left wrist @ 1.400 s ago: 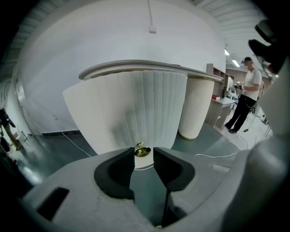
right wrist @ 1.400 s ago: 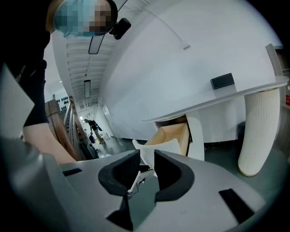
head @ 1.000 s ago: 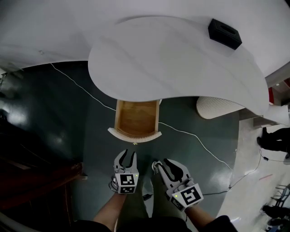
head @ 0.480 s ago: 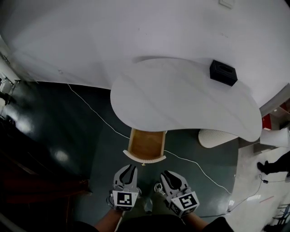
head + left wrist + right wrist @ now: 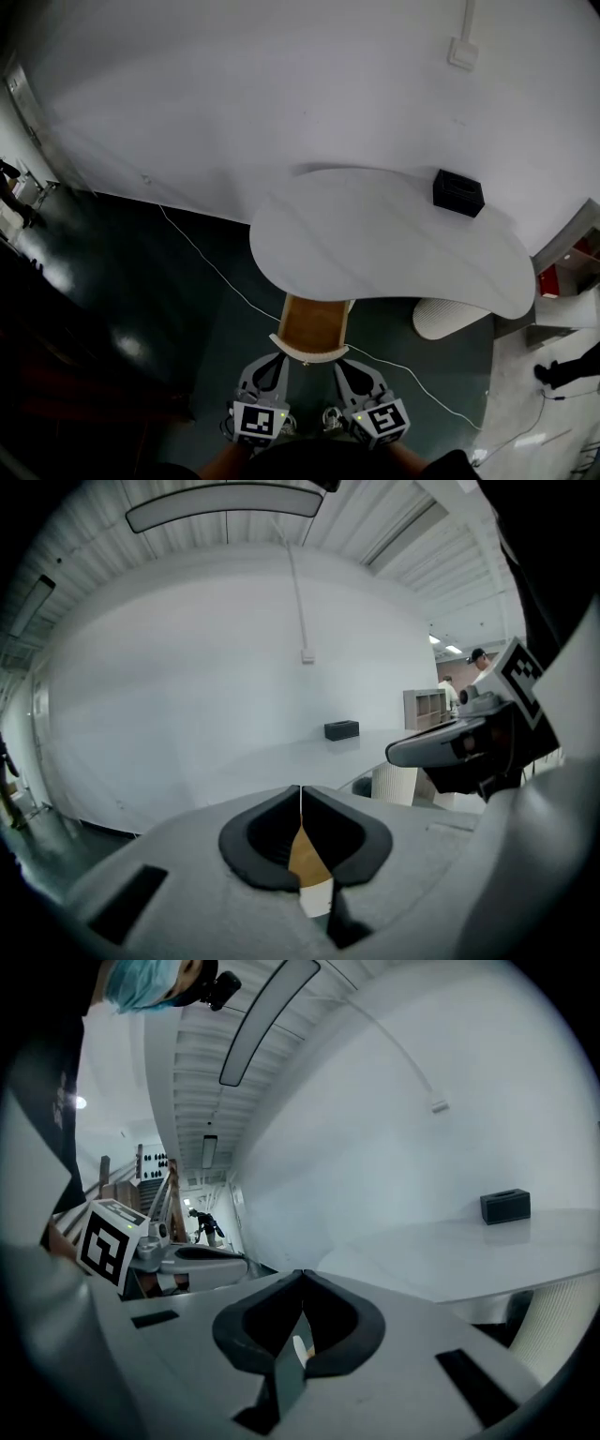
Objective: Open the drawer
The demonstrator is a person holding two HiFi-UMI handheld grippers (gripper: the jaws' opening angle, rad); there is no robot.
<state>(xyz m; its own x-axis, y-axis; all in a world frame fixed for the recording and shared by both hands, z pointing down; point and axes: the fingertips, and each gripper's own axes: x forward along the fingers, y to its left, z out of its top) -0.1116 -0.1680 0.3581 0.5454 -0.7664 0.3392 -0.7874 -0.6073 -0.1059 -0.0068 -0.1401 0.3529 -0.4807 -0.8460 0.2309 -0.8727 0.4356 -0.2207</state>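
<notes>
Drawn back and lifted since a second ago: left gripper (image 5: 274, 361) and right gripper (image 5: 343, 368), now low at the bottom edge of the head view, side by side, marker cubes toward the camera. Much more of the white wall (image 5: 281, 94) in sight than before, and a smaller look to everything below it.

Jaws just been closing on both sides, and clenched now with nothing between them. In the left gripper view, dark pads (image 5: 258, 841) met along one thin upright line. Same in the right gripper view, with the pads (image 5: 248, 1330) tip to tip.

Standing open: the drawer (image 5: 314, 323), pulled out from under the near edge of the curved white surface (image 5: 375, 253), bare wooden bottom showing, curved white front turned toward the grippers. Just ahead of both jaw tips, apart from them, not touched by either. Glimpsed again as a sliver of wood and white front below the closed tips in the left gripper view.

On the far right part of the surface, near the wall: a black box (image 5: 458, 191). On the dark floor (image 5: 141, 281): a thin white cable (image 5: 206, 258) running slantwise from the wall's foot and passing under the drawer. Beside the drawer on the right, half under the surface's edge: a ribbed white cylinder (image 5: 450, 319).
</notes>
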